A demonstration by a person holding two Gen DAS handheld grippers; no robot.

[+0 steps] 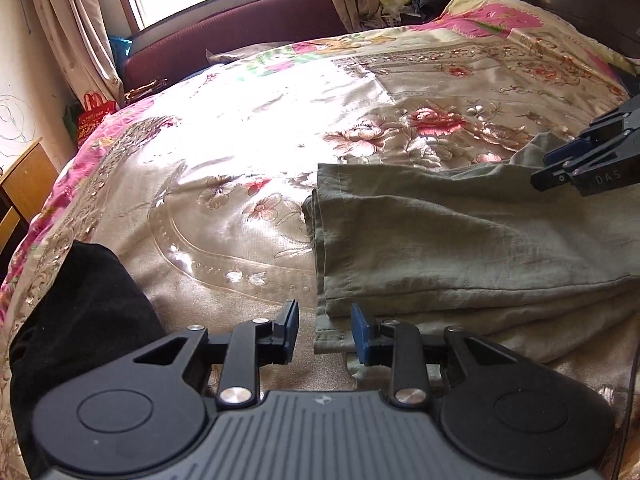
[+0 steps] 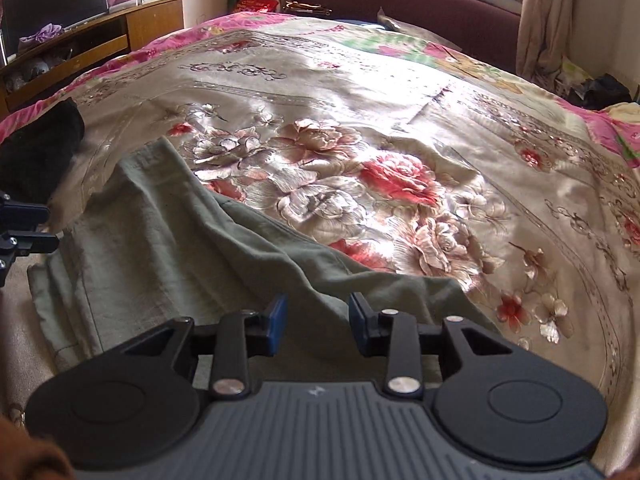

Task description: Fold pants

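Olive-green pants [image 1: 460, 240] lie on the floral bedspread, legs stacked, their hems toward the left in the left wrist view. My left gripper [image 1: 325, 330] is open, its jaws on either side of the near hem corner, not closed on it. My right gripper [image 2: 318, 322] is open and empty just above the pants [image 2: 168, 240], over their upper part. It also shows at the right edge of the left wrist view [image 1: 560, 168]. The left gripper shows at the left edge of the right wrist view [image 2: 24, 228].
A black garment [image 1: 84, 312] lies on the bed's near left; it also shows in the right wrist view [image 2: 40, 144]. The satin bedspread [image 1: 240, 128] covers the bed. A maroon sofa [image 1: 240, 36] stands under the window. A wooden cabinet [image 2: 100, 36] stands beside the bed.
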